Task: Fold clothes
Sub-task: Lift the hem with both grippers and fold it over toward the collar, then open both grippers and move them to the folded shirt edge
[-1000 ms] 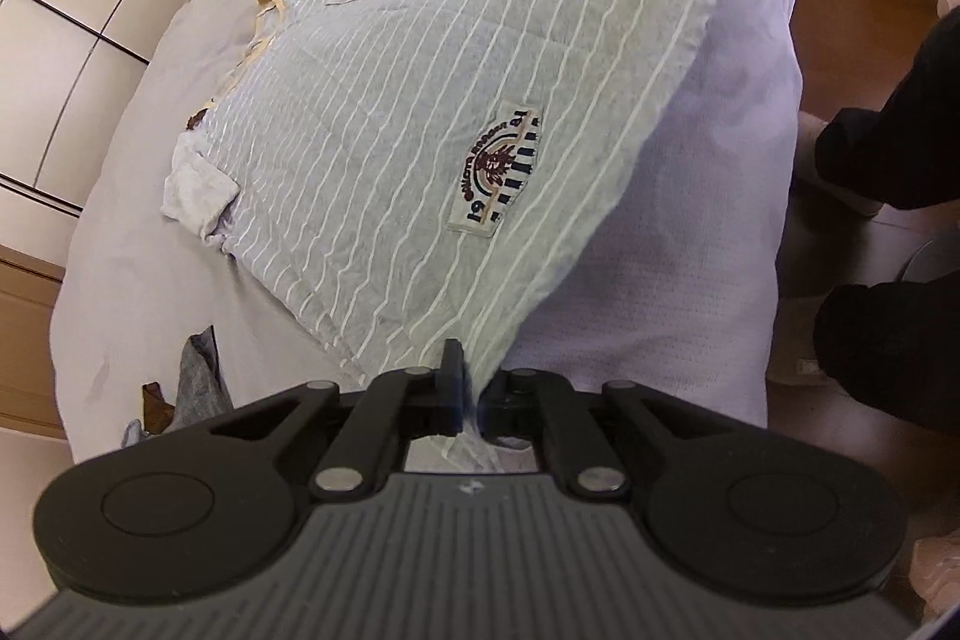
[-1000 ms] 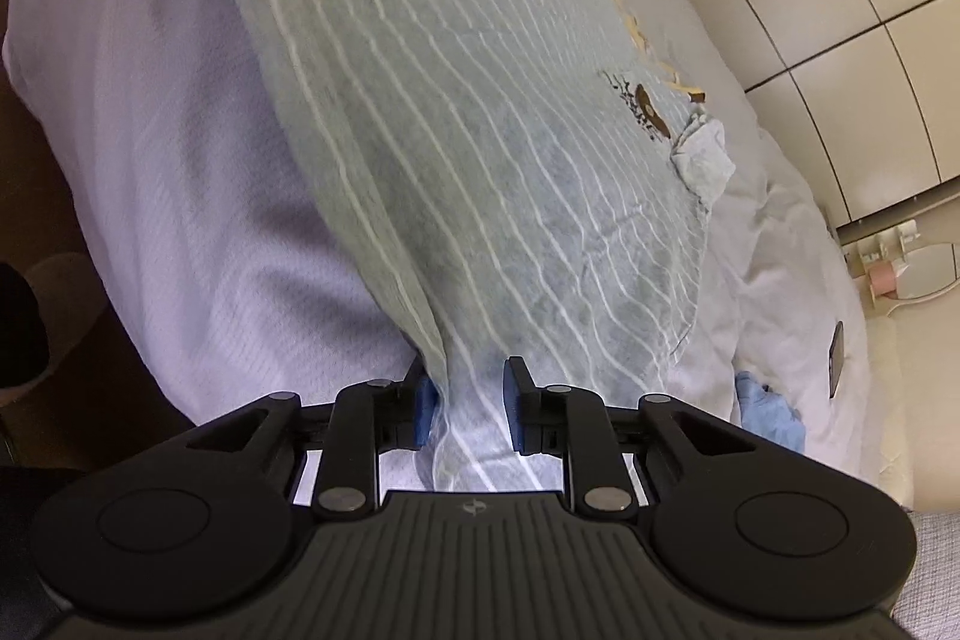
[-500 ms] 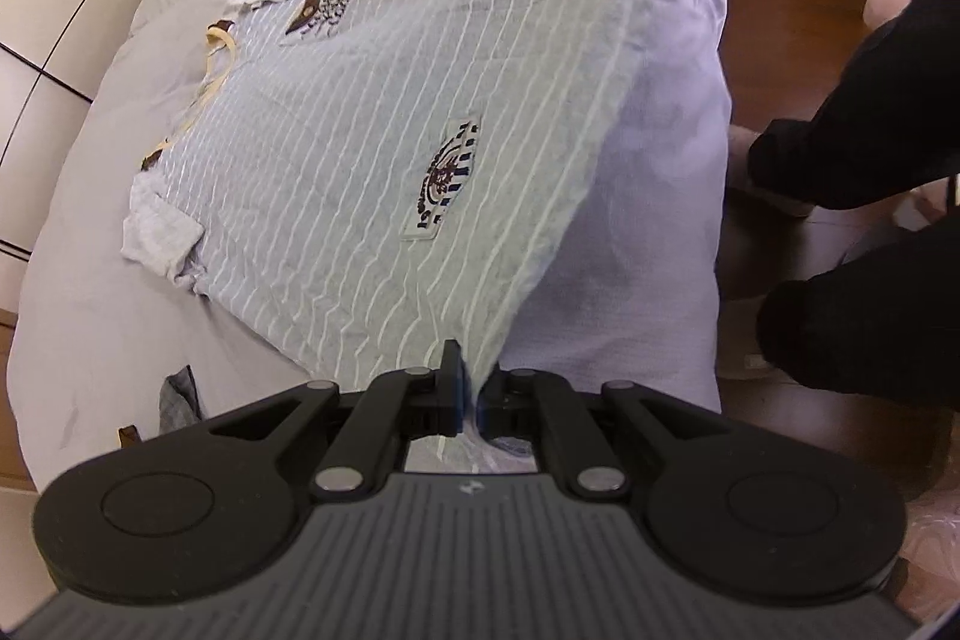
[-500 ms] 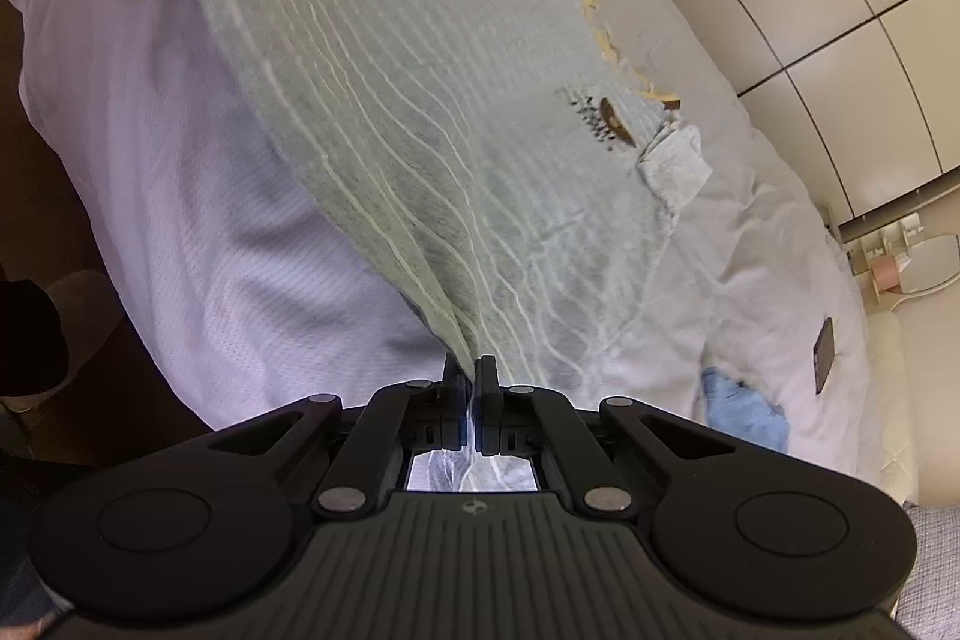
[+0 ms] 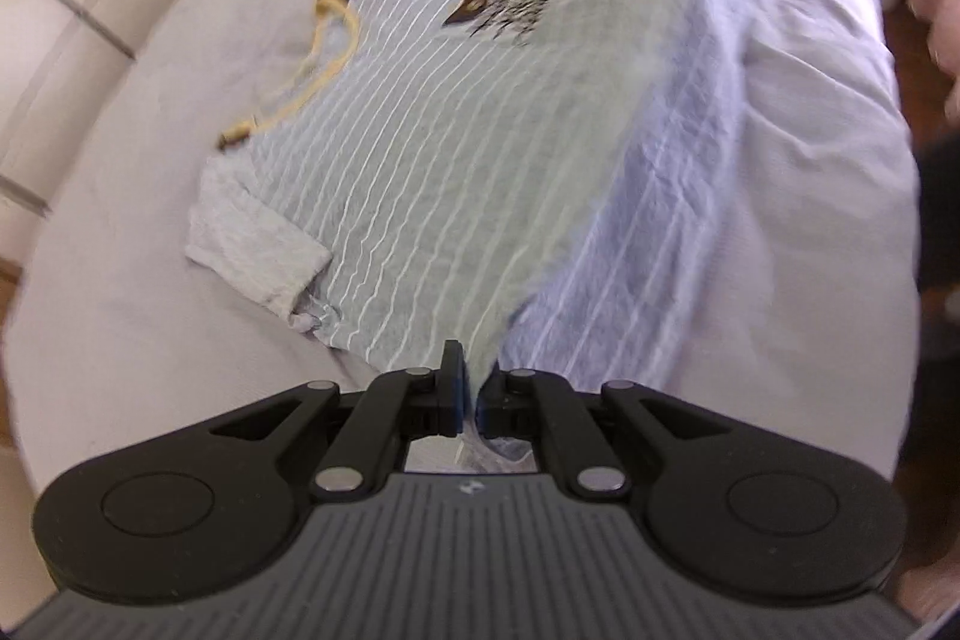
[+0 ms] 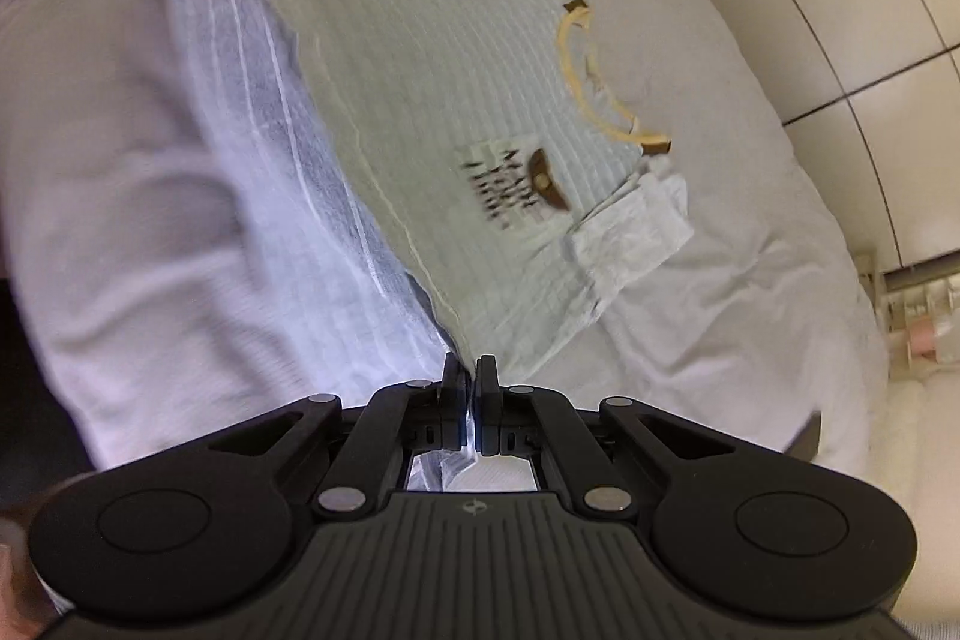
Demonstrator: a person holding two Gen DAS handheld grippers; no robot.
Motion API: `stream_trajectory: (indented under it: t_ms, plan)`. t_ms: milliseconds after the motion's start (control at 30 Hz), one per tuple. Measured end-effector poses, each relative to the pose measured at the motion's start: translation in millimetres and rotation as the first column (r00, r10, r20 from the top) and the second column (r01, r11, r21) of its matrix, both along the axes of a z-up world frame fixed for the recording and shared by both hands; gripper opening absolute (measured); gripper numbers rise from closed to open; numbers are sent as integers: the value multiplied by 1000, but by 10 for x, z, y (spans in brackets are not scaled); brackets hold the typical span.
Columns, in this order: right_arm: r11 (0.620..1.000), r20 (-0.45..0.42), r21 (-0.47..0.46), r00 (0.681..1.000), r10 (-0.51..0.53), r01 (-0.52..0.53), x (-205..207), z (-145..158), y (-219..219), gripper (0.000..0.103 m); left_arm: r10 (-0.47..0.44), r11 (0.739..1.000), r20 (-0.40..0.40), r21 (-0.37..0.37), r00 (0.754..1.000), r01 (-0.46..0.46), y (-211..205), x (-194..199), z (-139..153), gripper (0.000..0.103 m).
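Left gripper (image 5: 470, 388): fingers clamped on the hem of the grey T-shirt with thin white stripes (image 5: 420, 196). Right gripper (image 6: 470, 388): fingers likewise pinched on the hem's other corner. Hem lifted off the bed with pale lilac cover (image 5: 120, 220), carried over the shirt's body toward the yellow-trimmed neckline (image 6: 585, 82). Upper half lies flat mid-bed, sleeves folded in. Frames motion-blurred.

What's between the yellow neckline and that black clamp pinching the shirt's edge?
In the right wrist view, striped shirt fabric with a dark printed patch spans from collar to right gripper.
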State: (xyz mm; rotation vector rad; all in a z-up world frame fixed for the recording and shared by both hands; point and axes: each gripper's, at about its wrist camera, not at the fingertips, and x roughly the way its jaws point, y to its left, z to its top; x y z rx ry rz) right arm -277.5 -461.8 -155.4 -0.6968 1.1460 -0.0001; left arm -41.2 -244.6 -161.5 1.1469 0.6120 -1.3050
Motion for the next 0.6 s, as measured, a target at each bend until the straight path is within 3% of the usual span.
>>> stream_trajectory:
  t_ms: [167, 233, 267, 467, 600]
  plan:
    - [994, -47, 106, 999, -25, 29, 619, -278, -508, 0, 110, 992, -80, 66, 991, -105, -368, 499, -320, 6]
    - [989, -72, 139, 997, -32, 42, 816, -425, -667, 9, 181, 982, -120, 76, 976, -173, -425, 660, -355, 11]
    - [986, -70, 157, 997, -38, 49, 882, -467, -738, 25, 221, 974, -141, 77, 965, -212, -441, 738, -356, 16]
    - [939, -47, 304, 987, -156, 163, 1132, -501, -1248, 29, 420, 907, -206, 46, 884, -420, -229, 1017, -105, 26]
    - [860, -23, 418, 950, -312, 293, 1084, -398, -1579, 30, 541, 832, -284, 40, 792, -554, 10, 1077, -23, 29]
